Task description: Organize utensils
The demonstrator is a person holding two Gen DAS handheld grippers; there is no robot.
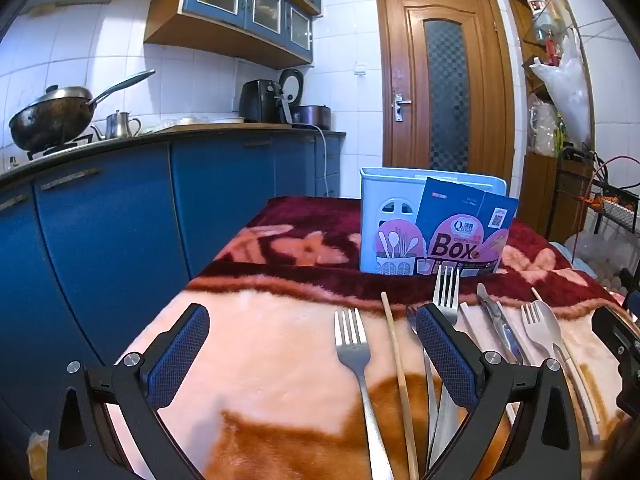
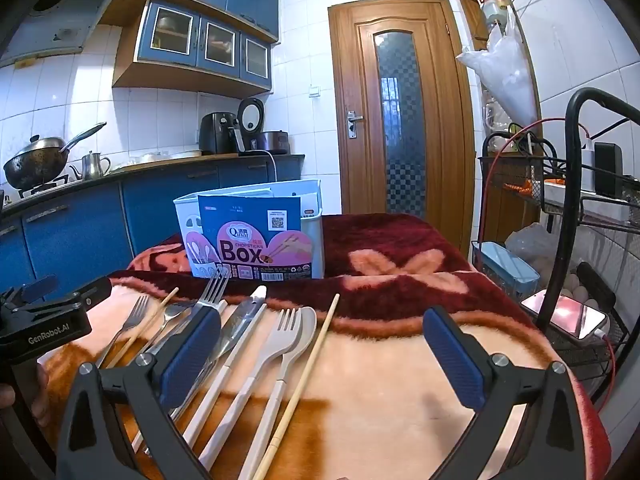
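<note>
Left claw [image 1: 312,354] wide open, holding nothing; right claw [image 2: 322,354] likewise. Utensils lie on the blanket-covered surface [image 1: 260,344], long axes toward the box [image 1: 430,226] at frame centre, tines pointing at it. Metal fork [image 1: 352,344] lower centre. Only the right view shows the phone [image 2: 562,314], right edge.

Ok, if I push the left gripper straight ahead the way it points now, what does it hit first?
Probably nothing at first: the open left gripper points along the blanket, beside the metal fork. Farther ahead is the blanket's dark red part, left of the utensil box. Depth is unclear.
</note>
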